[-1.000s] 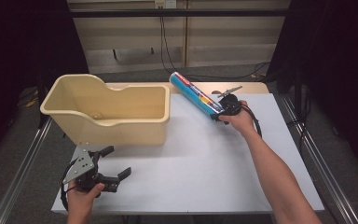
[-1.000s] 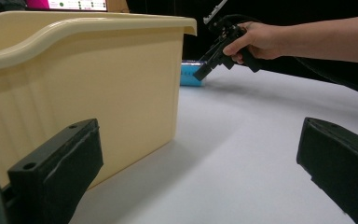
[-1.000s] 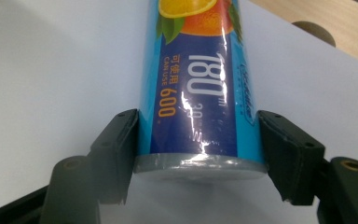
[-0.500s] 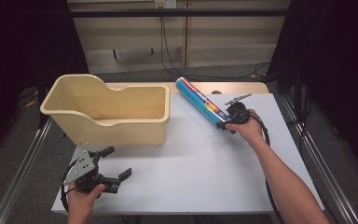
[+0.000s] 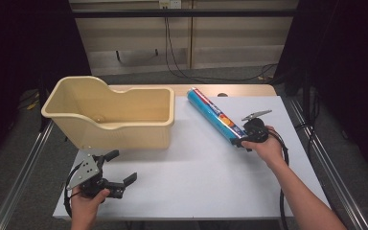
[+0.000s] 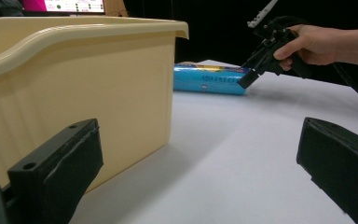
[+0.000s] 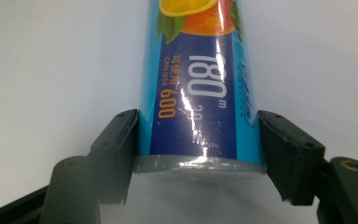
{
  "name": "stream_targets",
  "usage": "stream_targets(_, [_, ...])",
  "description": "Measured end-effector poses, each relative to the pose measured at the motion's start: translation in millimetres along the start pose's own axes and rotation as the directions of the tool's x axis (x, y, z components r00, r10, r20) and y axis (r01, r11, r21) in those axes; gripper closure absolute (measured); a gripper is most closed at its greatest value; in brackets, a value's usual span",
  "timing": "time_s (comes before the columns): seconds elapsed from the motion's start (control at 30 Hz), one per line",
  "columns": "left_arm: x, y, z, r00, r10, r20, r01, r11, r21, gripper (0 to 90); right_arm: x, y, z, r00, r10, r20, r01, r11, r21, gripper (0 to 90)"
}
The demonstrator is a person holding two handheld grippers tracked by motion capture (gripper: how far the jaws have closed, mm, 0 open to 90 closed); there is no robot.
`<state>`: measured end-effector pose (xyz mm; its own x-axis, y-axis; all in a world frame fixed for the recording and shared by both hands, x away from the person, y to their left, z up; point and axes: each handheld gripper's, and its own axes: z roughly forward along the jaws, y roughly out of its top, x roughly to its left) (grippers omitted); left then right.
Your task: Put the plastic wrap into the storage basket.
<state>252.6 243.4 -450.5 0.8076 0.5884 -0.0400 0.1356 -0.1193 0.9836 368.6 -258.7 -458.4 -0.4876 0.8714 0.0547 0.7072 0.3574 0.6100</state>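
Note:
A long blue roll (image 5: 213,115) with orange fruit print lies slantwise on the white table (image 5: 211,182), right of the beige plastic bin (image 5: 110,125). My right gripper (image 5: 238,142) is shut on the roll's near end; in the right gripper view the pads press both sides of the roll (image 7: 198,84) just above its grey end cap. My left gripper (image 5: 123,166) rests at the front left, in front of the bin, jaws wide open and empty. The left gripper view looks past the bin wall (image 6: 74,93) to the roll (image 6: 209,79) and the right gripper (image 6: 244,79).
The bin takes up the table's back left and stands tall. A wooden strip (image 5: 235,89) runs along the table's far edge. Metal rails (image 5: 316,148) flank both sides. The right gripper's cable (image 5: 282,191) trails beside the forearm.
My right gripper has pulled the roll to the right and nearer the person, away from the bin. The left gripper has stayed put.

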Motion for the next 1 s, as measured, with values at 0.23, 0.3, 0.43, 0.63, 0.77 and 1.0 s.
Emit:
stream_targets(0.23, [-0.7, 0.7, 0.5, 1.0000, 0.000, -0.001, 0.000, 1.0000, 0.001, 0.0, 4.8, -18.6, -15.8, 0.9999, 0.012, -0.005, -0.012, 1.000, 0.007, 33.0])
stream_targets(0.3, [-1.0, 1.1, 0.6, 1.0000, 0.004, -0.002, -0.004, 1.0000, 0.002, 0.0, 5.4, -29.5, -23.7, 0.9996, 0.025, -0.014, -0.025, 1.000, -0.001, 33.0])
stream_targets(0.43, [-1.3, 1.2, 1.1, 1.0000, 0.004, -0.002, -0.004, 1.0000, 0.004, 0.0, 7.6, -37.9, -31.3, 0.9998, 0.015, -0.009, -0.015, 1.000, 0.004, 33.1])
stream_targets(0.63, [-2.2, 1.8, 2.2, 1.0000, 0.009, -0.003, -0.009, 0.9999, 0.007, 0.0, 9.9, -57.2, -48.4, 0.9996, 0.018, -0.019, -0.018, 1.000, 0.017, 33.0])
stream_targets(0.77, [-3.2, 1.7, 3.7, 1.0000, 0.005, 0.001, -0.005, 1.0000, 0.008, 0.0, 10.6, -60.6, -50.1, 0.9997, 0.014, -0.018, -0.014, 1.000, 0.006, 32.9])
stream_targets(1.0, [-3.3, 0.6, 4.9, 1.0000, 0.007, 0.006, -0.007, 0.9998, 0.018, 0.0, 11.7, -59.4, -50.0, 1.0000, 0.003, -0.009, -0.003, 1.000, 0.012, 31.0])
